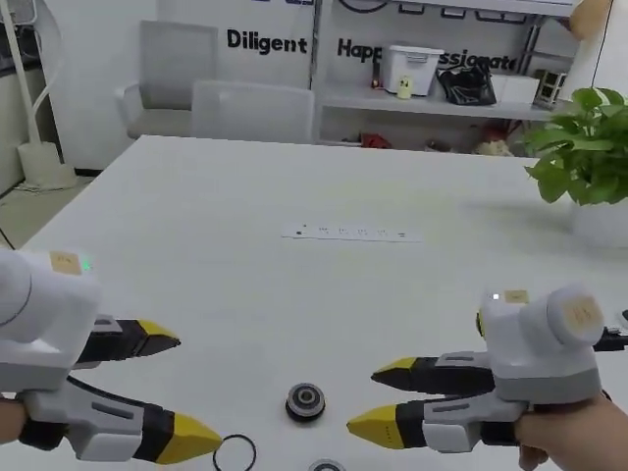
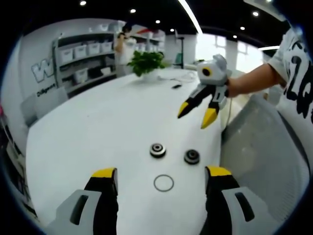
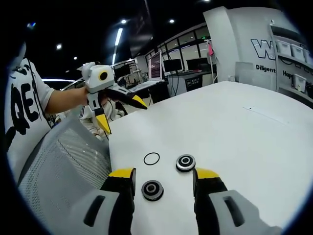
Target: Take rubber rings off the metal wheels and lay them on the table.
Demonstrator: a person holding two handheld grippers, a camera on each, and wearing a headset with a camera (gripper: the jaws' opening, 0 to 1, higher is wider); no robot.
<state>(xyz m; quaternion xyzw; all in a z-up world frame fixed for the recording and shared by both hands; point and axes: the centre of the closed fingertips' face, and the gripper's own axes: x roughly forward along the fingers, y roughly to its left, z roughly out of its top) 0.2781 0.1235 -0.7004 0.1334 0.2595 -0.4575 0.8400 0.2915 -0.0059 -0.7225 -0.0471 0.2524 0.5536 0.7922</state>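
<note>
Two small metal wheels lie near the table's front edge: one (image 1: 305,401) (image 2: 157,150) (image 3: 186,162) between the grippers, the other (image 1: 327,465) (image 2: 191,156) (image 3: 152,190) closer to the edge. A thin black rubber ring (image 1: 235,439) (image 2: 154,183) (image 3: 145,158) lies flat on the table beside them. My left gripper (image 1: 182,388) (image 2: 161,172) is open above the table left of the ring, holding nothing. Right of the wheels, my right gripper (image 1: 375,397) (image 3: 164,174) hangs open and empty too, with the nearer wheel in line with its jaws. Each gripper faces the other (image 2: 194,117) (image 3: 122,116).
A white power strip (image 1: 350,234) lies mid-table. A potted plant (image 1: 579,147) stands at the right edge. Chairs (image 1: 250,110) and shelves (image 1: 442,98) are behind the table. A grey mesh chair (image 3: 63,161) sits at the front edge by the person.
</note>
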